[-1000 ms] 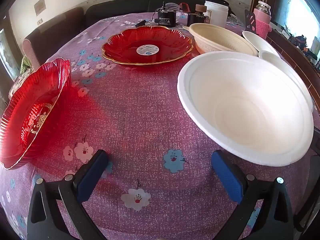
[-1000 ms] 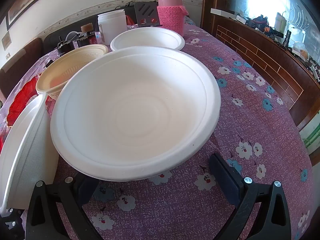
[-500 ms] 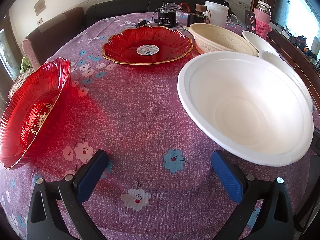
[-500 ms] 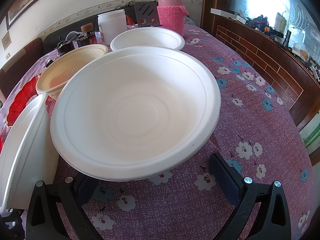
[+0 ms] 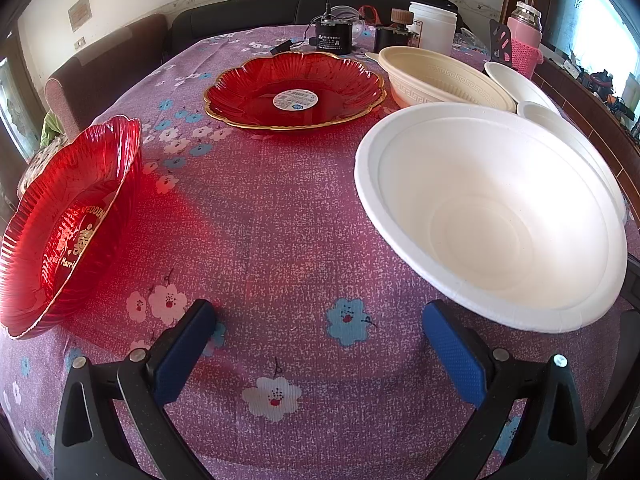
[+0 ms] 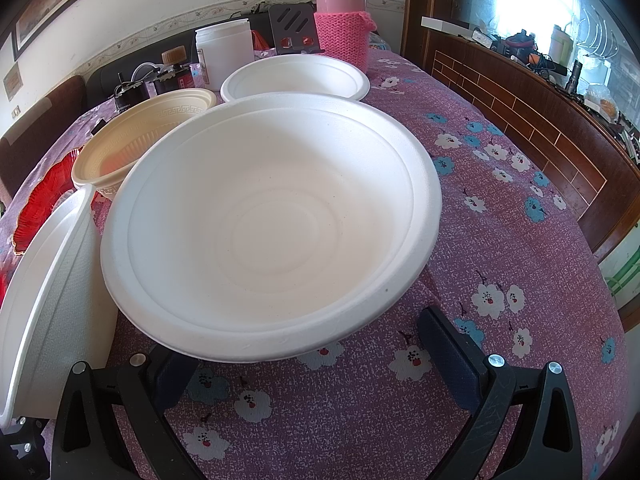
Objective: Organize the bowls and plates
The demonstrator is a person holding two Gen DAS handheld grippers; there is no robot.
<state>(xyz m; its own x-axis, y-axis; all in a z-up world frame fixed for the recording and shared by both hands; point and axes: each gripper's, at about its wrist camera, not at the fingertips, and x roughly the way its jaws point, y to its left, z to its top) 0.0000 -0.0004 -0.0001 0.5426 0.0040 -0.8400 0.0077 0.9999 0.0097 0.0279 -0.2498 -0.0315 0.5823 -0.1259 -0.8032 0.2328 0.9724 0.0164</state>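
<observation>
Cloth [image 5: 280, 220] open btwn red plate [image 5: 60, 232], white bowl [image 5: 492, 216].

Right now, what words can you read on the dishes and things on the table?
"WEDDIN": gold letters, cut off, in the near red dish.
"Marri": gold, cut off, same dish.
Sticker in the far red plate: too small to read.
Label on the black box: too small to read.

The left gripper [image 5: 320, 344] is level and low, its blue-padded fingers [image 5: 182, 354] spread wide with nothing between them. The right gripper [image 6: 312, 354] sits the same way, its dark fingers [image 6: 450, 356] wide apart and gripping nothing.
</observation>
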